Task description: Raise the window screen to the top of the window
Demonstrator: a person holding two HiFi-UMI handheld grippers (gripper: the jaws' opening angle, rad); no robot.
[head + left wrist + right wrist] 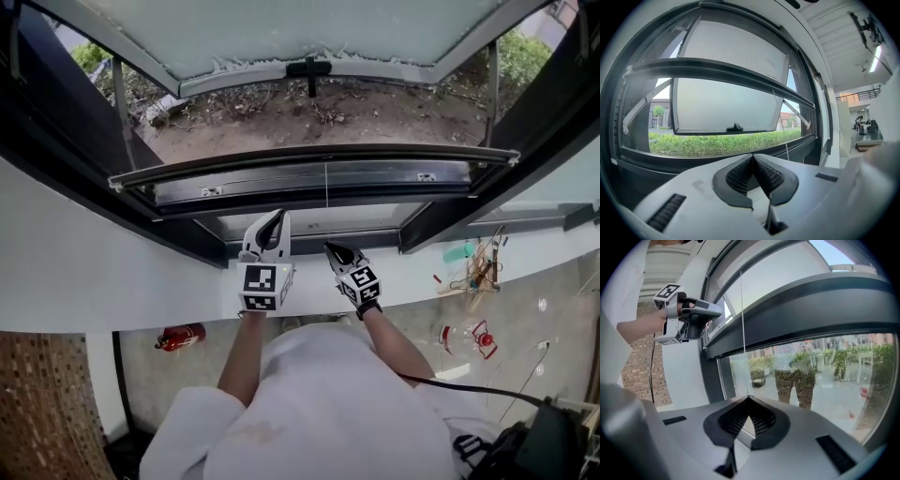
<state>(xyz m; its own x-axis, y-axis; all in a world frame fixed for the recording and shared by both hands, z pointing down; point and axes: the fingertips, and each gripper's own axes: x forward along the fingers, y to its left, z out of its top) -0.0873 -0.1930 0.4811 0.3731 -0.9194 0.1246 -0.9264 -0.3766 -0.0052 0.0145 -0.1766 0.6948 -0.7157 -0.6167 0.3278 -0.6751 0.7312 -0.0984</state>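
Looking down from the head view, the window screen [319,153] shows as a dark bar across the open window, with a thin pull cord [326,187] dropping from its middle. Both grippers are raised before the sill: the left gripper [278,217] is clenched and empty, and the right gripper [332,248] sits just beside it under the cord. A red fire extinguisher [180,336] lies on the floor by the wall. In the left gripper view, the jaws are pressed together on nothing. The screen's grey mesh fills the window's upper part above the bar, and the outward-swung sash [722,105] is visible below it. In the right gripper view, the jaws are clenched and the taut cord runs straight into their tips.
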